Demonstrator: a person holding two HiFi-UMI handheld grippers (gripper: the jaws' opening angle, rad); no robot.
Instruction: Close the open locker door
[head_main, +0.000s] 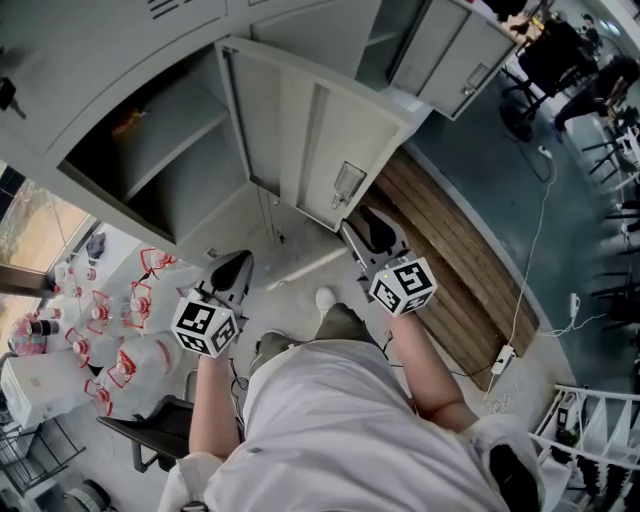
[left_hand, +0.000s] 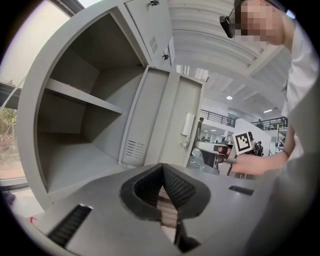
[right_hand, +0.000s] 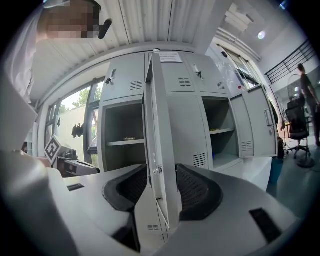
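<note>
Locker door (head_main: 310, 150) stands swung wide from its open compartment (head_main: 150, 165), its free edge between our right gripper's (head_main: 372, 230) parted jaws, unclamped. Our left gripper (head_main: 232, 270), jaws together, hangs before that compartment. Next, we judge, comes pushing the door toward the compartment.

Wooden boards (head_main: 450, 270): laid flat on the floor, right of the middle.
Power strip (head_main: 503, 358): set on the floor, lower right; a white cable (head_main: 541, 225) is run up from it.
Red-and-white things (head_main: 118, 330): scattered at the left; what they are cannot be told.
Black chairs (head_main: 560, 55): seen at the upper right.
</note>
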